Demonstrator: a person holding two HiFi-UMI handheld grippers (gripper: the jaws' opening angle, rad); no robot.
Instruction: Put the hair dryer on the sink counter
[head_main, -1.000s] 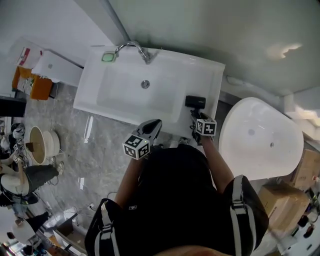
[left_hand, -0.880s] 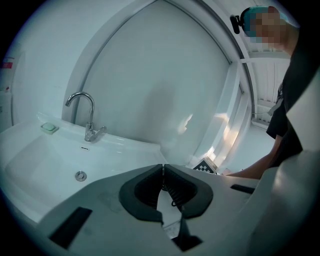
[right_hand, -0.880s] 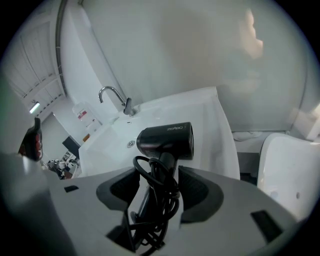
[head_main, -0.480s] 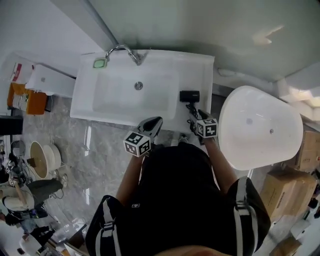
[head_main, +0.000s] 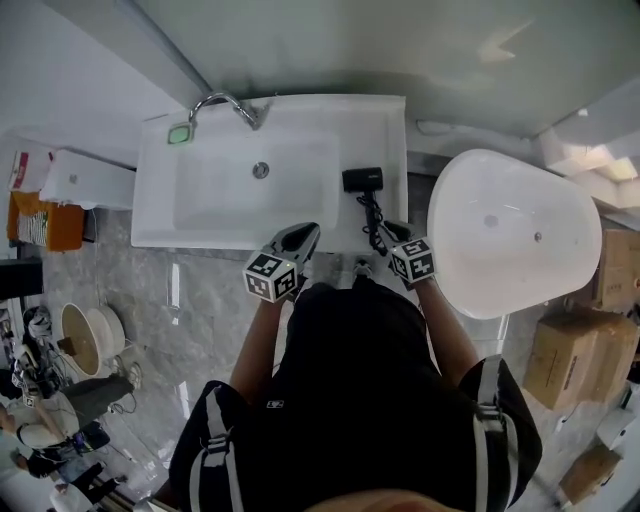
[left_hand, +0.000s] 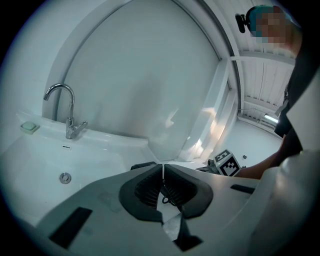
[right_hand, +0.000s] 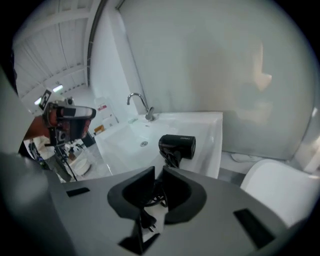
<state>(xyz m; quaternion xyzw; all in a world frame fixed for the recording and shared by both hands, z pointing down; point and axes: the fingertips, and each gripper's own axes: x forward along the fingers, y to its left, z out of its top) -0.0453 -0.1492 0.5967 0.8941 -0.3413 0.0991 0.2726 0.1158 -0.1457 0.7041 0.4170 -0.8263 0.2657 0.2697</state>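
The black hair dryer lies on the white sink counter, right of the basin, with nothing touching it. Its cord trails toward the counter's front edge. In the right gripper view the hair dryer is ahead of my right gripper. The right gripper has just been closing and its jaws stand a narrow gap apart. The cord and plug show through that gap, below the jaws and not pinched. My left gripper hovers at the front edge and is shut and empty.
A chrome faucet and a green soap dish stand at the back of the sink. A white bathtub fills the right side, with cardboard boxes beyond it. Grey marble floor lies to the left.
My right gripper has drawn back from the hair dryer toward the person, and its jaws have narrowed. The dryer stays on the counter. The left gripper has shifted only slightly.
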